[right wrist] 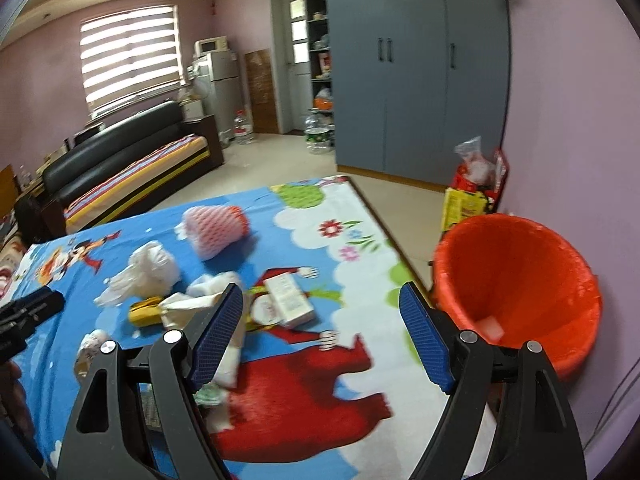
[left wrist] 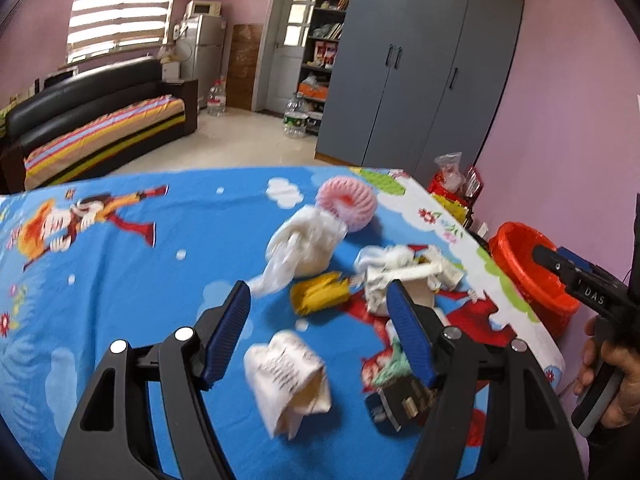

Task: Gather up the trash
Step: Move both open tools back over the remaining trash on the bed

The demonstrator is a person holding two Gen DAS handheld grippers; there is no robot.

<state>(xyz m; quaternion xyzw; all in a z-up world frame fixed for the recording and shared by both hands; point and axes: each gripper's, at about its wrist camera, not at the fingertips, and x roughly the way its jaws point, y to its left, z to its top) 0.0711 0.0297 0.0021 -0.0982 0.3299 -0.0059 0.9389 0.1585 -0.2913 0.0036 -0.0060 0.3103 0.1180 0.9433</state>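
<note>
Lying between the spread, empty left tongs (left wrist: 318,300), a crumpled paper (left wrist: 289,380) is found near the counter's (left wrist: 120,280) near edge. The right tongs (right wrist: 322,308), also spread and empty, are held near the right edge beside the bin (right wrist: 520,280).

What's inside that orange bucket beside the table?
In the right wrist view the orange bucket looks nearly empty: one small white scrap lies near the bottom. Its near wall hides part of the floor.
</note>
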